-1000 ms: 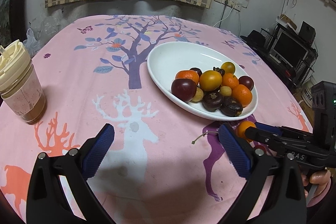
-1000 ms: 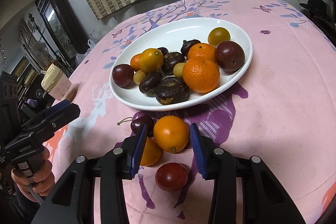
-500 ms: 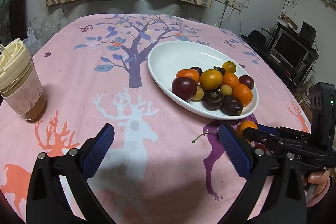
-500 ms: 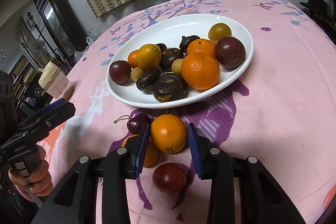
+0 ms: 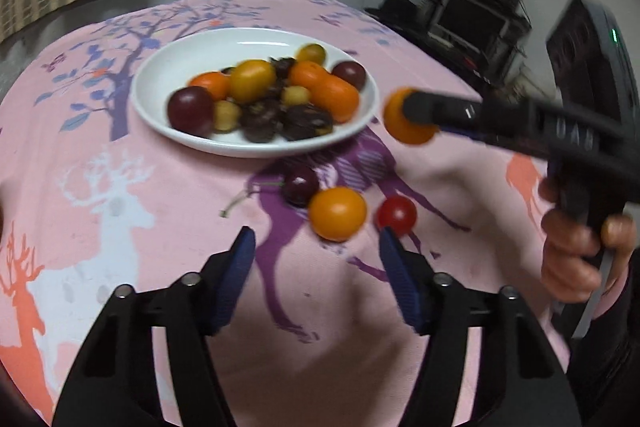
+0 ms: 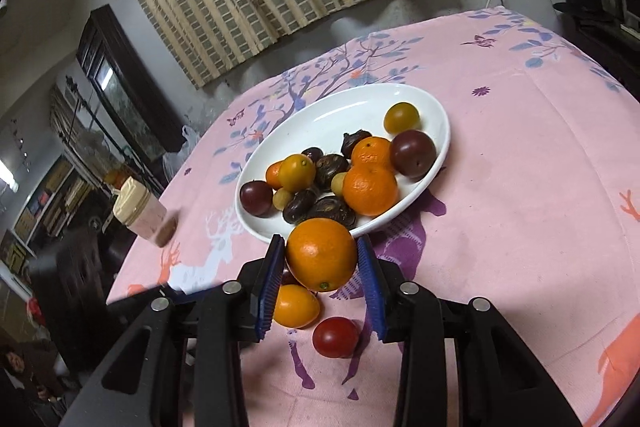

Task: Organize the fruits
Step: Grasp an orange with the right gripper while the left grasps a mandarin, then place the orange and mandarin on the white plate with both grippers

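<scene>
A white oval plate (image 6: 404,97) (image 5: 168,67) on the pink tablecloth holds several oranges, plums and dark fruits. My right gripper (image 6: 322,253) is shut on an orange (image 6: 322,253) (image 5: 400,131), lifted above the cloth just in front of the plate's near rim. On the cloth below lie a yellow-orange fruit (image 5: 337,213) (image 6: 295,307), a red tomato (image 5: 397,214) (image 6: 335,337) and a dark cherry (image 5: 300,185). My left gripper (image 5: 314,247) hovers just short of these loose fruits; its jaws are closing with nothing between them.
A jar with a cream lid (image 6: 138,211) stands on the cloth left of the plate. A hand (image 5: 576,251) holds the right gripper's handle at the right of the left wrist view. Shelves and electronics (image 5: 476,23) stand beyond the table's edge.
The right gripper closed on the orange and lifted it off the cloth. The left gripper swung right toward the loose fruits and its jaws narrowed.
</scene>
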Tool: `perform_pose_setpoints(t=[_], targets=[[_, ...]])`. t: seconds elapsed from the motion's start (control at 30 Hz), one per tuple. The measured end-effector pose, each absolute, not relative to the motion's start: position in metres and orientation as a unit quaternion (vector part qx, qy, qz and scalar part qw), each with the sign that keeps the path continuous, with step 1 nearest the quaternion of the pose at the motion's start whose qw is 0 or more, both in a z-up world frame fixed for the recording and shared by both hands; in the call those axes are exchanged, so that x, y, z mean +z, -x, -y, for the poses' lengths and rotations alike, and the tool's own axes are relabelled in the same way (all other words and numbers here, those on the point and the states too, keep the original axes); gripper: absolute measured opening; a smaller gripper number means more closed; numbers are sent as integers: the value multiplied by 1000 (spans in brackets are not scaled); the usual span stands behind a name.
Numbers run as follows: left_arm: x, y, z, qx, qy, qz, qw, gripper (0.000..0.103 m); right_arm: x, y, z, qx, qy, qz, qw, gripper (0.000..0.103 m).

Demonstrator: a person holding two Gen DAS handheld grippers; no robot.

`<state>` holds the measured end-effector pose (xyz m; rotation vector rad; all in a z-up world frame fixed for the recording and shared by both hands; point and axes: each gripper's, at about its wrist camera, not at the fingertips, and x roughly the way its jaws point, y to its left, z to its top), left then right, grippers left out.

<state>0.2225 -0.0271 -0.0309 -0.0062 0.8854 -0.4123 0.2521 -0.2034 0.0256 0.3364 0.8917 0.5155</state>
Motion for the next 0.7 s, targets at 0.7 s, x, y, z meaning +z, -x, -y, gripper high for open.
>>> perform_pose_setpoints(t=[0.7], targets=[[-44,-254,56,-188,8,-444,876,38,34,-242,211,238,-165,-408,866,38]])
